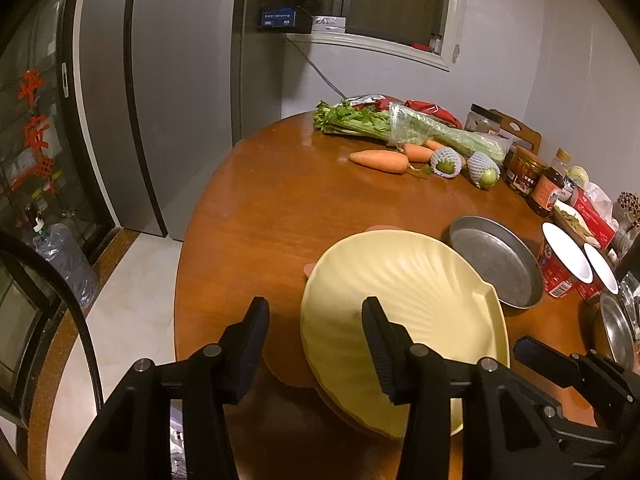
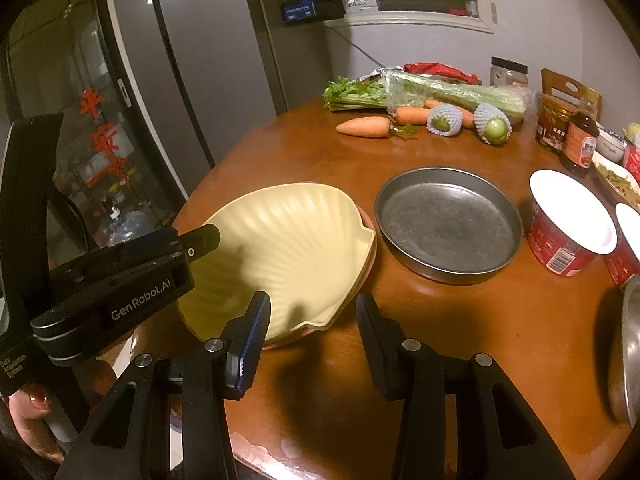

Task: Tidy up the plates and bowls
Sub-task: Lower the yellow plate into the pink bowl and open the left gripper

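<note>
A pale yellow shell-shaped plate lies on a pink plate near the round wooden table's front edge. My left gripper is open. The yellow plate's left rim sits between its jaws, with the right finger over the plate and the left finger outside the rim, and neither pad presses on it. In the right wrist view one of its fingers reaches over the plate's left edge. My right gripper is open at the plate's near right corner, holding nothing.
A round metal pan stands just right of the plates. Red paper cups and a steel bowl lie further right. Carrots, celery, netted fruit and jars line the table's far side. A fridge stands left.
</note>
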Tool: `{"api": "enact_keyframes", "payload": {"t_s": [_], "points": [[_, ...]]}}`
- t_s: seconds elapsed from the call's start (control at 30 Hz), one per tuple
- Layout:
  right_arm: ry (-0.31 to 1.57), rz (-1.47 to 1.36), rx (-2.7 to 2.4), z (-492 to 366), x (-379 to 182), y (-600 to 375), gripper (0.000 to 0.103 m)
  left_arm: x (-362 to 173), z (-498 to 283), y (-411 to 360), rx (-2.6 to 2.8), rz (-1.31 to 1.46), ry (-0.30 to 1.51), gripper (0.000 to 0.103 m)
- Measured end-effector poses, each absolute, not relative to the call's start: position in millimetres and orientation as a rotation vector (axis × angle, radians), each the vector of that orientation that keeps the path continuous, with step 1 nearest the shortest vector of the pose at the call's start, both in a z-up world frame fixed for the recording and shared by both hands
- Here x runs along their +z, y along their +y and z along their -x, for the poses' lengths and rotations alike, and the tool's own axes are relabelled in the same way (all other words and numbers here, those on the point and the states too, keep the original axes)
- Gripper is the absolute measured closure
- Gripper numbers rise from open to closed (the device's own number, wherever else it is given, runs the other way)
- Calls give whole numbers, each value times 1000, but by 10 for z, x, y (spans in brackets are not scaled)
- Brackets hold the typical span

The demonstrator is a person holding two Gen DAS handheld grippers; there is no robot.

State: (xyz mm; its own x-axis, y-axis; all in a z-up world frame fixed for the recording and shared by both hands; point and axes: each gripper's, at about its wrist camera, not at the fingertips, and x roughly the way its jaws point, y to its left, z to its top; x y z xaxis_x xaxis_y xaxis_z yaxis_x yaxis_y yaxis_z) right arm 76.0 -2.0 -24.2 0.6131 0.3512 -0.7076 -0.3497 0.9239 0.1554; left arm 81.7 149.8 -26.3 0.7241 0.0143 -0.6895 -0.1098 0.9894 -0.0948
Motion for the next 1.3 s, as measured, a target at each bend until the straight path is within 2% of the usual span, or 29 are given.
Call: {"api": "enact_keyframes", "payload": {"t_s": [1.2, 1.3], "points": [[735, -112, 351, -556, 12, -584, 55, 45, -709, 887, 25, 17, 729, 52], [719, -111, 329, -543, 26, -648, 51, 55, -737, 812, 21, 9, 732, 52]]}}
